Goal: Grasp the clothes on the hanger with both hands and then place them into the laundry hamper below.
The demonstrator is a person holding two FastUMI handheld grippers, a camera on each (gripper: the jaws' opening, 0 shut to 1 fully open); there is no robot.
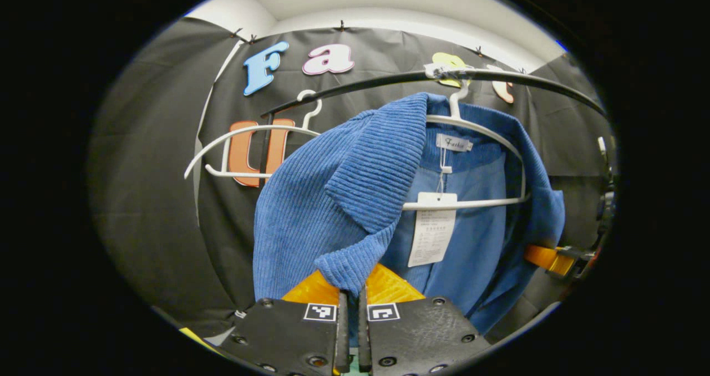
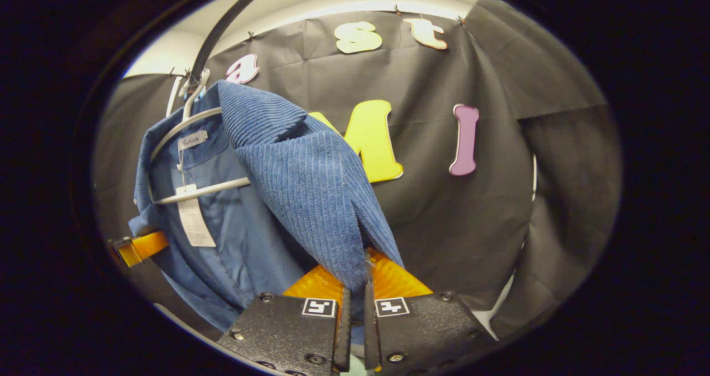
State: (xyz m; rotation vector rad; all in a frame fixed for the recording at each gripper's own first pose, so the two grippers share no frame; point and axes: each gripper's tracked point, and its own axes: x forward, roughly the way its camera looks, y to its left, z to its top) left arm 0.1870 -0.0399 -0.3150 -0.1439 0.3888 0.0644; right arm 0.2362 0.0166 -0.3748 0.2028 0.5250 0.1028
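A: Item one, largest: blue corduroy jacket, draped on a white hanger that hooks over the black rail. Lining faces out; front panels pulled apart to either side.

B: Confirmed in the right gripper view: jacket on the same hanger, rail running up and away.

A: Item two: spare white hanger, bare, farther along the rail, apart from the jacket.

B: Item three: left tongs, clenched on a fold of the jacket's front edge. Right tongs, likewise clenched on the opposite front edge, cloth pinched between both fingers.

A: Item four: paper tag hanging by a string below the neck label, inside the jacket.

B: Seen here too, tag.
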